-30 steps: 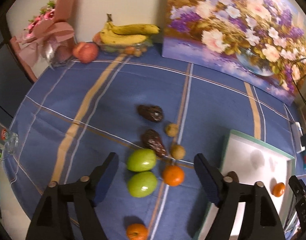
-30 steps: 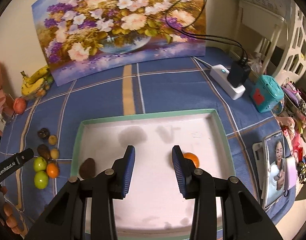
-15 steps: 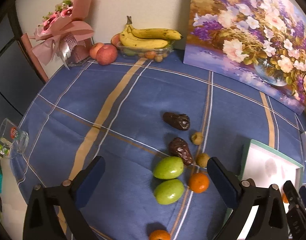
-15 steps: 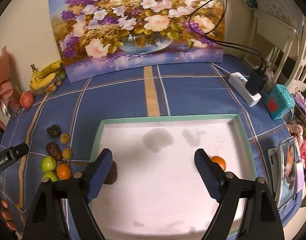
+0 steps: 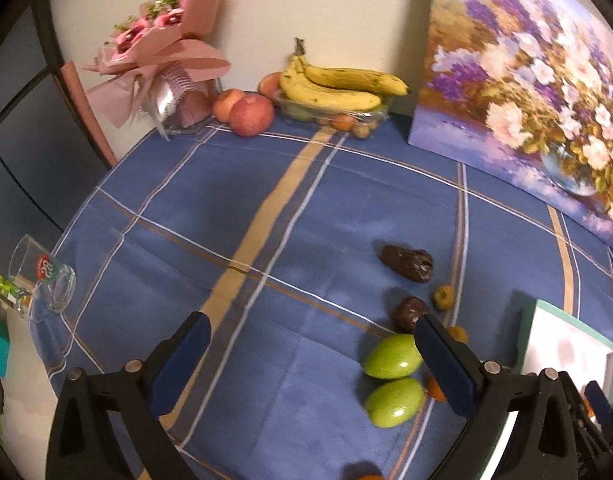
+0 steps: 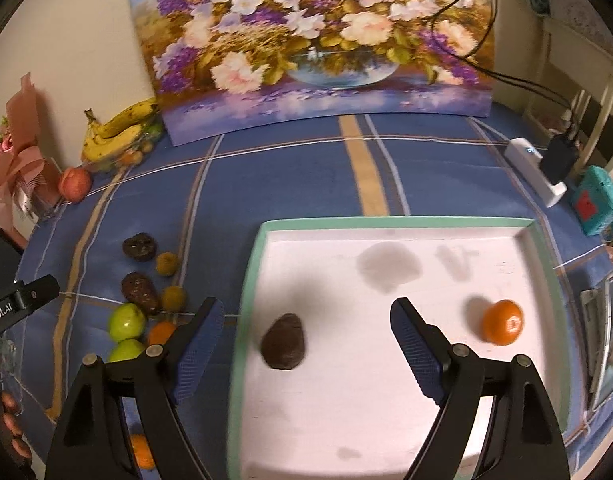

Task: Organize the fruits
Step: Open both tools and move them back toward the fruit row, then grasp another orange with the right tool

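Left wrist view: the left gripper [image 5: 310, 356], its blue-padded jaws spread wide and holding nothing, hangs over a blue plaid tablecloth [image 5: 210, 208]. The loose fruit lies toward its right finger rather than between the two. Two smooth green oval fruits [image 5: 393, 356] sit side by side just left of that finger; a wrinkled dark brown fruit [image 5: 407, 313] is partly hidden behind its tip, and a second dark wrinkled fruit [image 5: 408, 263] lies farther out, with a small yellowish round fruit [image 5: 443, 297] beside it. An orange tangerine [image 5: 434, 388] peeks from behind the finger. At the far edge, a bunch of yellow bananas [image 5: 338, 84] rests on a clear plastic tub, red apples [image 5: 250, 114] beside it. The green-rimmed white tray [image 5: 526, 340] shows at the right.

Right wrist view: the right gripper [image 6: 302, 340], likewise wide open and empty, hovers at the tray's [image 6: 386, 224] left side, its left finger outside the rim and its right finger over the white floor. A dark brown rounded fruit [image 6: 284, 342] lies in the tray between the fingers, nearer the left one. A bright orange mandarin [image 6: 501, 322] sits in the tray just right of the right finger. The loose fruits cluster on the cloth left of the tray.
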Available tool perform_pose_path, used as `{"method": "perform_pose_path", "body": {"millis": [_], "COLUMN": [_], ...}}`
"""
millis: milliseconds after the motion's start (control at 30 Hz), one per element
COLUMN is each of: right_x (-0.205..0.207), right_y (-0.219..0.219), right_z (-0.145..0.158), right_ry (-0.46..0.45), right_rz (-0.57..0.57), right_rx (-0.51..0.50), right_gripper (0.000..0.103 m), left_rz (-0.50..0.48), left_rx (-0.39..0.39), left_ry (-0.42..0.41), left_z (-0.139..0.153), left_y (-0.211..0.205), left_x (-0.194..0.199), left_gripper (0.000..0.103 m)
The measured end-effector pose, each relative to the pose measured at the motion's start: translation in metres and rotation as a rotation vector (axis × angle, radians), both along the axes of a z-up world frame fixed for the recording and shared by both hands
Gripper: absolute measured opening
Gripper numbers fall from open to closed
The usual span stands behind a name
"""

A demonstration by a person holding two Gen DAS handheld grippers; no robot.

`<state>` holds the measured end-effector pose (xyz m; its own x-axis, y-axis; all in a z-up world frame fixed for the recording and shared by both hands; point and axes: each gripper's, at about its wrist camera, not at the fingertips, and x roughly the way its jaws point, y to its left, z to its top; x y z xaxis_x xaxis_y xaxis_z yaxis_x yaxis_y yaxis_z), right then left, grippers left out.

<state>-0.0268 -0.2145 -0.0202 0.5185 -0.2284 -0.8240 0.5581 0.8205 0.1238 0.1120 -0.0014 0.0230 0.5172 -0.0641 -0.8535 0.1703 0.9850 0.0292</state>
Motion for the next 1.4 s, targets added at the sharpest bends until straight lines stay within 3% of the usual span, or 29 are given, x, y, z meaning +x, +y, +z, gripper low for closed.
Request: {"method": "perform_pose_path", "body": {"millis": [633,867,1200,1400], "right_x": [0.034,0.045,0.052,0.058], "right_y": [0.051,0.063,0.050,0.057], "right_z": [-0.011,-0.019,-0.029,-0.034], "right_ry": [-0.075,-0.041,-0.005,0.006], "right_rz": [0.134,0.195,0.185,0.215], "right_rx": [0.015,0.042,0.108,0.083], "right_gripper": [0.086,0.086,0.086,0.086], "left_rz": [0.053,0.038,-0.065,-0.014], "left_rx": [-0.052,-0.093,-0.111,-0.053], "left_ry": [0.013,0.001,0.122,0.159], "left_z": [-0.005,-0.008,-0.035,-0.057], "left_y": [0.041,0.049,0.026,0.026], "left_x": [0.022,0.027,0.035,0.042], "left_gripper": [0.103,0.103,0.103,0.103]}}
